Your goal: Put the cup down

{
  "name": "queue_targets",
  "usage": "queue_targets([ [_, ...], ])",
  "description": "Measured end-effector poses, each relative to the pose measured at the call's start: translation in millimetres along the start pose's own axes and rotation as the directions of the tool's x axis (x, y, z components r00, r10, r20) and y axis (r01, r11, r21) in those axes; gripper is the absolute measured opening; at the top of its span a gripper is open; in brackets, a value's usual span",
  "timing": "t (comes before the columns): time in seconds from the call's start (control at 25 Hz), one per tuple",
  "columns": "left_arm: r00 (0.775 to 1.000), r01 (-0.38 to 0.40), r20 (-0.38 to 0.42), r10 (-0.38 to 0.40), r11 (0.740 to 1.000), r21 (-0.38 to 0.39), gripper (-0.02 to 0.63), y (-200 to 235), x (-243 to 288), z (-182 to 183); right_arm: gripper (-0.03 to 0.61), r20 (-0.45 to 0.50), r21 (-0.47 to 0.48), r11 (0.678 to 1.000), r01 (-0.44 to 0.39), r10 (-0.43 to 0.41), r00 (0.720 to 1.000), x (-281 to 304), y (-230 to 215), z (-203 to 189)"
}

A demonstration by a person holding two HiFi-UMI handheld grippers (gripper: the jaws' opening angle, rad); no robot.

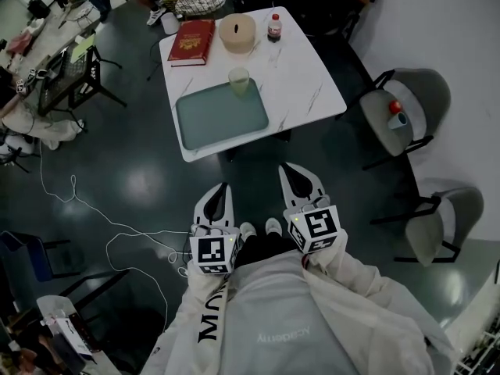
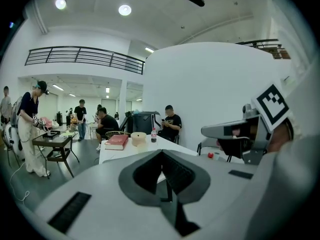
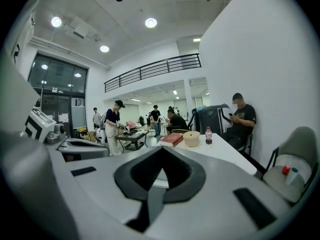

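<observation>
A pale green translucent cup [image 1: 239,80] stands upright at the far edge of a grey-green tray [image 1: 221,119] on the white table [image 1: 305,84]. Both grippers hang close to the person's body, well short of the table and apart from the cup. In the head view my left gripper [image 1: 221,187] and my right gripper [image 1: 290,169] point toward the table, each shut with nothing between its jaws. The left gripper [image 2: 161,153] and the right gripper [image 3: 161,150] show closed jaws in their own views, and the jaws hide the cup there.
On the table's far side lie a red book [image 1: 192,41], a round beige box [image 1: 237,33] and a small bottle [image 1: 274,27]. Two grey chairs [image 1: 408,112] [image 1: 449,223] stand at the right. A white cable [image 1: 98,219] trails on the dark floor. People sit and stand beyond.
</observation>
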State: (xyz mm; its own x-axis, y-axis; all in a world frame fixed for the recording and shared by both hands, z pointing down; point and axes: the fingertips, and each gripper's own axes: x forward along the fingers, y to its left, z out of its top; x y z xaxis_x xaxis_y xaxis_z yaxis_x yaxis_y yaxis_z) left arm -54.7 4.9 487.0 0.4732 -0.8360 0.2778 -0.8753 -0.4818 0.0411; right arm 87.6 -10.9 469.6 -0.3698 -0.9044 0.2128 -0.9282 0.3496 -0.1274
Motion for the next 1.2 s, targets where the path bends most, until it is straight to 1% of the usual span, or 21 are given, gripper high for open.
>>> queue_targets([
  [0.24,0.999,-0.009,0.044,0.007,1.0,0.03,0.011,-3,7,21,0.006,0.019,0.005,0.998,-0.055,0.055,0.998,4,7,6],
  [0.44,0.998,-0.006,0.056,0.004,1.0,0.031,0.011,-1,8,27,0.006,0.044,-0.014,0.998,-0.065,0.065,0.997,8,12,20],
  [0.6,0.998,0.0,0.065,-0.002,0.999,0.036,0.011,-2,12,32,0.006,0.049,-0.011,0.998,-0.056,0.056,0.997,8,9,23],
  [0.92,0.998,0.014,0.053,-0.016,0.999,0.035,0.011,-6,16,29,0.006,0.03,0.002,0.999,-0.054,0.053,0.998,10,6,17],
  [1.2,0.999,0.012,0.045,-0.013,1.0,0.028,0.011,-2,15,27,0.006,0.02,0.004,0.998,-0.062,0.062,0.998,14,11,15],
])
